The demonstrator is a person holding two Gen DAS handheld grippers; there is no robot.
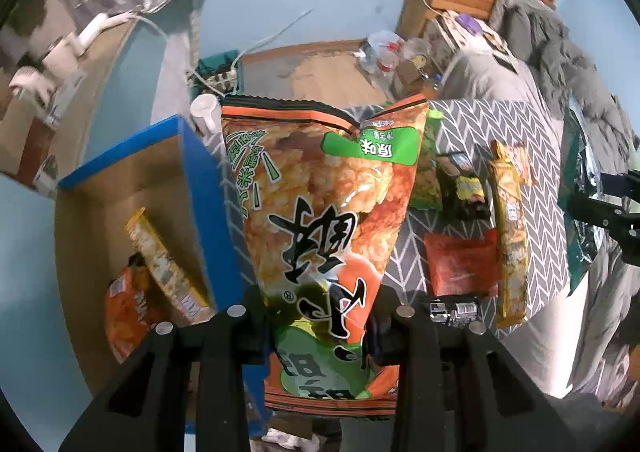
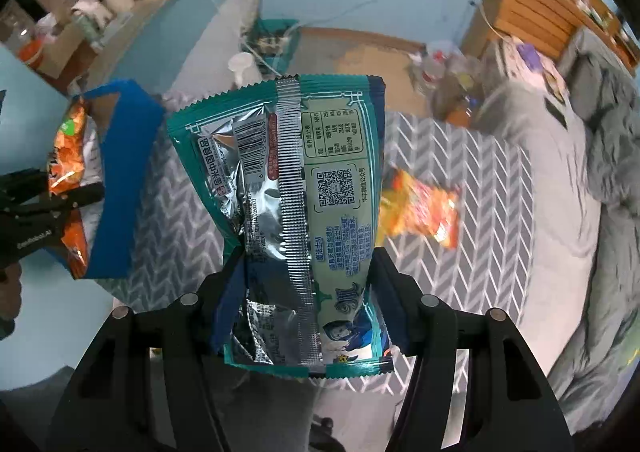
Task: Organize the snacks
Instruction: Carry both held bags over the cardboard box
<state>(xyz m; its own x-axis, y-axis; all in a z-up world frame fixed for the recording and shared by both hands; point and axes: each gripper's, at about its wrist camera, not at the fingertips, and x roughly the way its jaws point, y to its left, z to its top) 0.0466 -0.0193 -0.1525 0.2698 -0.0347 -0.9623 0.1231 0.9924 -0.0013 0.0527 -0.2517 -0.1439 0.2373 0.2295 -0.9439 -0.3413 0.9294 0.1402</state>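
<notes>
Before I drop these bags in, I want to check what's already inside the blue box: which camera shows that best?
The left wrist view: it looks into the blue box, showing two snack packs inside. The right wrist view shows only its outer blue wall and rim.

Left wrist view: the orange rice-cracker bag (image 1: 320, 212) hides the inner faces of the hand-held gripper fingers (image 1: 248, 316) and part of the blue cardboard box (image 1: 200, 180); the packets inside the box are partly covered by its wall. Right wrist view: the orange packet (image 2: 420, 208) on the chevron cloth (image 2: 460, 156) is motion-blurred, its print unreadable; the teal snack bag (image 2: 288, 180) conceals the cloth behind it.
</notes>
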